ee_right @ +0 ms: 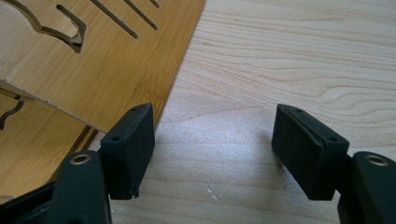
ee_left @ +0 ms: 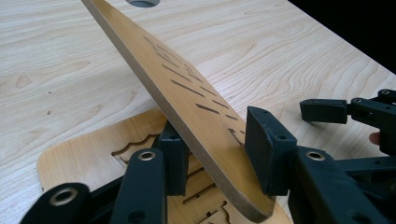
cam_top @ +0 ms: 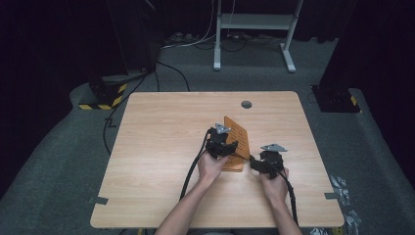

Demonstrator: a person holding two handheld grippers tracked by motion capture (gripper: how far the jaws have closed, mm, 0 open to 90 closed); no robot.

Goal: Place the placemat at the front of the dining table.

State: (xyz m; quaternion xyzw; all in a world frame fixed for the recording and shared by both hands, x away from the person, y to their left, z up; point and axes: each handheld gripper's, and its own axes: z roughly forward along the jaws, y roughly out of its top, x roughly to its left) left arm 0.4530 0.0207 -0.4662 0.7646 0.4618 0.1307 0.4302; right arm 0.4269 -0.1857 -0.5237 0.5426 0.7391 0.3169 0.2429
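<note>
The thing in play is a thin wooden board with cut slots (ee_left: 187,88), and it is lifted at an angle: its near end sits between the jaws of the left gripper (ee_left: 215,158), and its long axis runs away from that gripper, up and toward the far side of the table (cam_top: 161,127), where a round hole (cam_top: 246,104) shows in the tabletop. In the left gripper view the two black pads stand on either side of the board's near end, one against the underside and one close to the upper face, so I judge the jaws are clamped on the board, though the contact on the upper side is not fully clear. Under the lifted board lies a second flat board (ee_left: 84,154) with similar cut shapes, resting on the table. In the high view the pair of boards is near the middle of the table, a little to the right, between the two hands. The right gripper (ee_right: 215,154) is just beside the right edge of the flat board, low over bare table, and its jaws stand wide apart with nothing between them. The left hand is therefore the one that carries the piece; the right gripper is near but free.
</note>
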